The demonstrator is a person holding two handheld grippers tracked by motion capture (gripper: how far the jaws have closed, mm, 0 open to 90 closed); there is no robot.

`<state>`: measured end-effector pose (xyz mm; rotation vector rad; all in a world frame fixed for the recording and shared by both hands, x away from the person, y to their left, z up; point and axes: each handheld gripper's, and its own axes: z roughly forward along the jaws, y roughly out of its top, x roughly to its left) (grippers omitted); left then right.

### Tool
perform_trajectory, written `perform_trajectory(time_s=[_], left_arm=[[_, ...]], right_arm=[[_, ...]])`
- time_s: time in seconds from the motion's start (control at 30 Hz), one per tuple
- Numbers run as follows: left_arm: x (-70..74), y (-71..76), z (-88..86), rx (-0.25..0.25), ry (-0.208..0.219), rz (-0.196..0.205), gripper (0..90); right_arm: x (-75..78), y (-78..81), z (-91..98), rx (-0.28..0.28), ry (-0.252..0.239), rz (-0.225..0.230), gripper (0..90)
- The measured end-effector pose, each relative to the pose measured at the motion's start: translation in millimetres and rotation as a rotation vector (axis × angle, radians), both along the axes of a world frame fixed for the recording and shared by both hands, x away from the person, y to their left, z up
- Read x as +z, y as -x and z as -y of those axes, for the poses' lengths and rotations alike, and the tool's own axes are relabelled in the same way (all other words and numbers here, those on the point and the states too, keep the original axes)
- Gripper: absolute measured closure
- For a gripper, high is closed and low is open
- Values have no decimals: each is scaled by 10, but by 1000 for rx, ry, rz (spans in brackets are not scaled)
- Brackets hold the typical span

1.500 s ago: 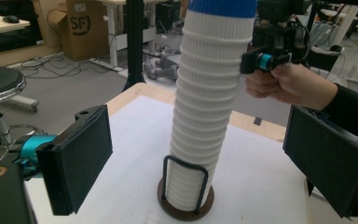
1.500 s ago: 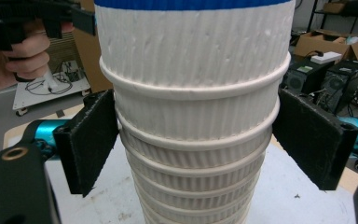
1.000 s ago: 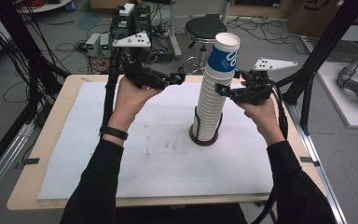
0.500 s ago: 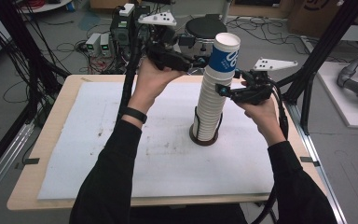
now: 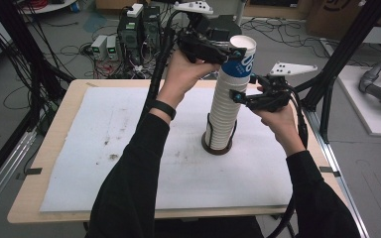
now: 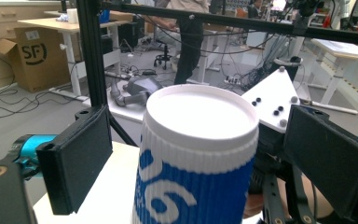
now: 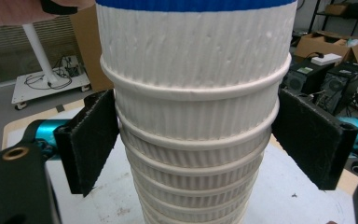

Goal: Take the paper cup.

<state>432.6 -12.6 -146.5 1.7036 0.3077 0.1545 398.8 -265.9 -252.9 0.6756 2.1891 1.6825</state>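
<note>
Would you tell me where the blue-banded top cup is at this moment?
In the high view, the top cup crowns the cup stack right of the table's middle, with the left gripper at its rim and the right gripper lower down the stack.

Both arms wear black long sleeves, and a black band circles the left wrist. Each black gripper, left gripper [image 5: 222, 51] and right gripper [image 5: 238, 95], carries a grey three-cornered plate, trailing black cable, teal accents and flat padded jaws.

1. High view: fixed above the worktop's [image 5: 129, 148] near edge, facing forward and down at the cup stack [image 5: 225, 109].
2. Left gripper view: close, level with the stack's [image 6: 198, 154] top.
3. Right gripper view: close, at the stack's [image 7: 196, 121] middle.
</note>
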Motion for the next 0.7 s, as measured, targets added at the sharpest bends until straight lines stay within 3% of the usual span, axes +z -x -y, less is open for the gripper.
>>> perform_trajectory(time_s=[0.13, 0.27, 0.37, 0.5, 0.7], left_arm=[[3, -30, 70, 7, -16, -6, 88], [-11, -53, 99, -12, 6, -15, 127], [-17, -67, 103, -15, -7, -4, 197], [-12, -73, 91, -21, 16, -9, 250], [-8, -71, 89, -37, 13, -3, 295]], right_arm=[[0, 1, -1, 0, 0, 0, 154], [0, 2, 1, 2, 2, 2, 155], [1, 5, 4, 1, 4, 4, 155], [1, 4, 5, 2, 5, 5, 155], [1, 3, 5, 0, 6, 7, 155]])
